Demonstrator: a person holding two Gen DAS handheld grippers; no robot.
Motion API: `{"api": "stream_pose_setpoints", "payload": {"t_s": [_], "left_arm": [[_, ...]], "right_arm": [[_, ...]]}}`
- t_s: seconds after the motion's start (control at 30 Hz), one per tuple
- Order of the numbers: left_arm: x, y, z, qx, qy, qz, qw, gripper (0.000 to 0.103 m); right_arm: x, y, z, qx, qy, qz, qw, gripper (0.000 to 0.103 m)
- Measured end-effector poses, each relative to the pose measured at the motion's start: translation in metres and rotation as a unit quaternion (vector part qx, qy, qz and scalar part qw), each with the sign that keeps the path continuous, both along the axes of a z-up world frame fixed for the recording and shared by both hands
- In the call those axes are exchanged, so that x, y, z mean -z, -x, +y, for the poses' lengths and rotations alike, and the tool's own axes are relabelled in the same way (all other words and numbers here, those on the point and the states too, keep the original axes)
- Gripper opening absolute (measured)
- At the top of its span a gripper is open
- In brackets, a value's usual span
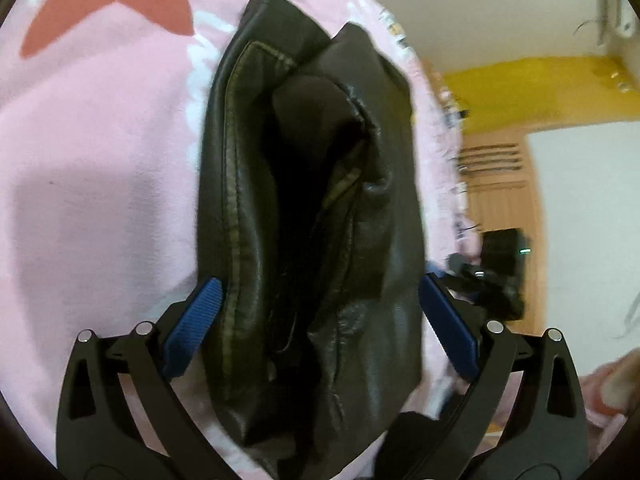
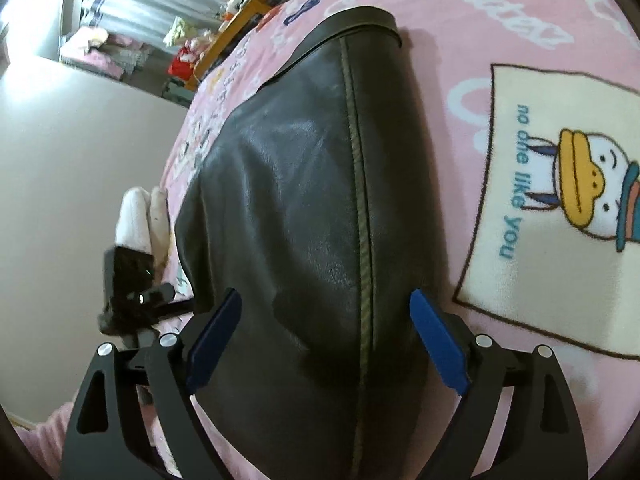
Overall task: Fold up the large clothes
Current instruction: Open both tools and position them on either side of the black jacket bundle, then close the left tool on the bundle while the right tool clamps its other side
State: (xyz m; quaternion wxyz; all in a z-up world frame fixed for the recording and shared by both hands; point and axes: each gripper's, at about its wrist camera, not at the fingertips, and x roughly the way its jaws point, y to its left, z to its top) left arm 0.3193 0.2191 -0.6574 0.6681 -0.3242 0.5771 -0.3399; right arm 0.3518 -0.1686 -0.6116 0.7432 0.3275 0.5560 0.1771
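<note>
Two grippers hang over a black leather garment (image 1: pixel 304 216) lying on a pink blanket (image 1: pixel 100 152). The left gripper (image 1: pixel 320 320) and the right gripper (image 2: pixel 326 338) both stand wide apart, blue pads clear of the leather between them. Bare blanket lies beside the garment's seamed edges. A cartoon duck patch (image 2: pixel 560 208) on the blanket reads "no one like you".

From my feed it's a bedroom: pink cartoon blanket (image 2: pixel 500 20) over the bed, plain pale wall (image 2: pixel 80 140), striped curtains (image 2: pixel 132 4), a cluttered wooden shelf (image 2: pixel 240 24), plus a yellow strip (image 1: pixel 520 84) above a wooden door frame (image 1: pixel 536 208).
</note>
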Motion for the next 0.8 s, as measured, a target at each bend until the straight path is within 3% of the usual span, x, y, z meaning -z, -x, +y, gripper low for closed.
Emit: {"api": "stream_pose_setpoints", "payload": {"t_s": [0.07,0.17,0.23,0.27,0.33,0.37,0.43,0.63,0.73,0.8], "left_arm": [[0.006,0.002,0.005,-0.01,0.049,0.002,0.9988,0.095],[0.011,0.004,0.011,-0.022,0.081,-0.014,0.9963,0.096],[0.013,0.005,0.007,-0.001,0.04,-0.025,0.9989,0.096],[0.011,0.005,0.002,0.015,-0.003,-0.038,0.9992,0.096],[0.008,0.007,-0.007,0.056,-0.071,-0.062,0.994,0.096],[0.007,0.009,-0.012,0.074,-0.086,-0.072,0.9909,0.096],[0.008,0.009,-0.018,0.082,-0.091,-0.078,0.9894,0.096],[0.0,0.012,-0.039,0.092,-0.005,-0.072,0.9932,0.097],[0.002,0.014,-0.047,0.107,-0.018,-0.072,0.9915,0.097],[0.003,0.013,-0.059,0.132,-0.051,-0.072,0.9873,0.097]], "right_arm": [[0.003,0.001,-0.004,0.008,-0.02,0.001,1.0,0.085],[0.004,0.003,-0.009,0.014,-0.035,0.002,0.999,0.085],[0.003,0.005,-0.008,0.013,-0.034,0.0,0.999,0.085],[0.003,0.005,-0.009,0.012,-0.032,-0.001,0.999,0.085],[0.001,0.007,-0.008,0.008,-0.026,-0.004,1.0,0.085],[0.0,0.006,-0.007,0.006,-0.024,-0.005,1.0,0.085],[0.0,0.005,-0.004,0.004,-0.021,-0.006,1.0,0.085],[0.002,0.0,0.002,0.007,-0.025,-0.005,1.0,0.086],[0.004,-0.001,0.003,0.001,-0.026,-0.008,1.0,0.087],[0.006,-0.002,0.004,-0.004,-0.025,-0.008,1.0,0.089]]}}
